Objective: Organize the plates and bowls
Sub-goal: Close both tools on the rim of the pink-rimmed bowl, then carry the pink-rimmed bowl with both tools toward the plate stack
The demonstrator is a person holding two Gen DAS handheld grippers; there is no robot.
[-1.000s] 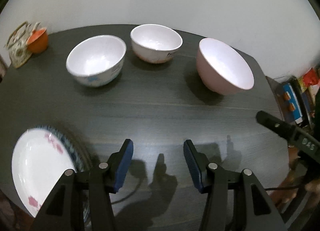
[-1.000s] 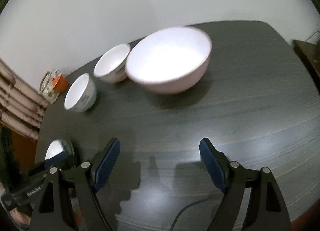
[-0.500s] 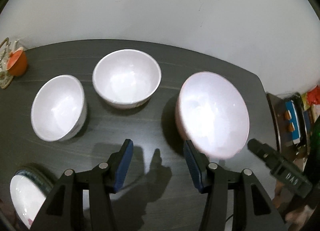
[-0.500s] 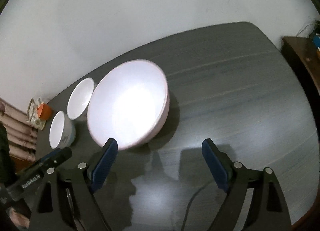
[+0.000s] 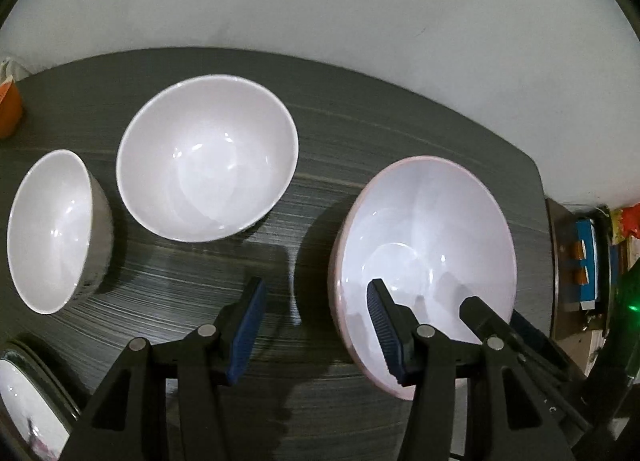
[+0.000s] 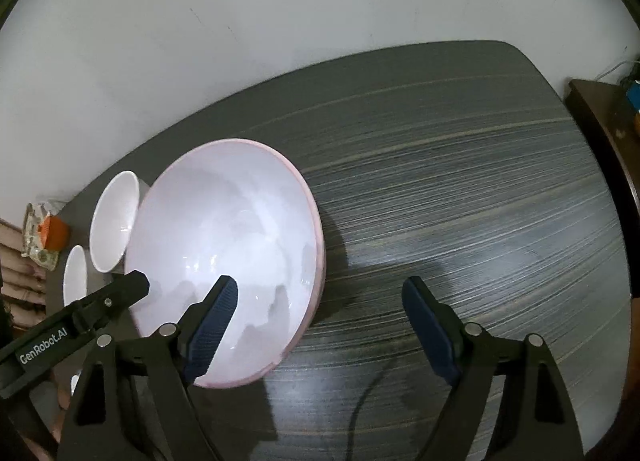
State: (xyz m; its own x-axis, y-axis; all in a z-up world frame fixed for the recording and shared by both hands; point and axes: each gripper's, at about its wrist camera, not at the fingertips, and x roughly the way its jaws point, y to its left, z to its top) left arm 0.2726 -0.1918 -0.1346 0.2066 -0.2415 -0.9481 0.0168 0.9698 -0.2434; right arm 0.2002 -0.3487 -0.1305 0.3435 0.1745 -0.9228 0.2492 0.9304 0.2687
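Both fisheye views are bending the scene hard: the dark table [image 5: 400, 133] is curving like a dome and black corners are ringing each picture. The room is looking dim overall, while the pale wall [image 6: 280, 21] is catching an even, soft light. Light is falling from above and behind the cameras, throwing gripper shadows forward onto the table and into the pink bowl [image 5: 440, 221]. That bowl's inside is glaring almost white, washing out detail, and small bright specks are glinting in the white bowl [image 5: 208, 157]. In the right wrist view the bowl's inside is smearing slightly. A green flare is glowing at the far right edge of the left wrist view.
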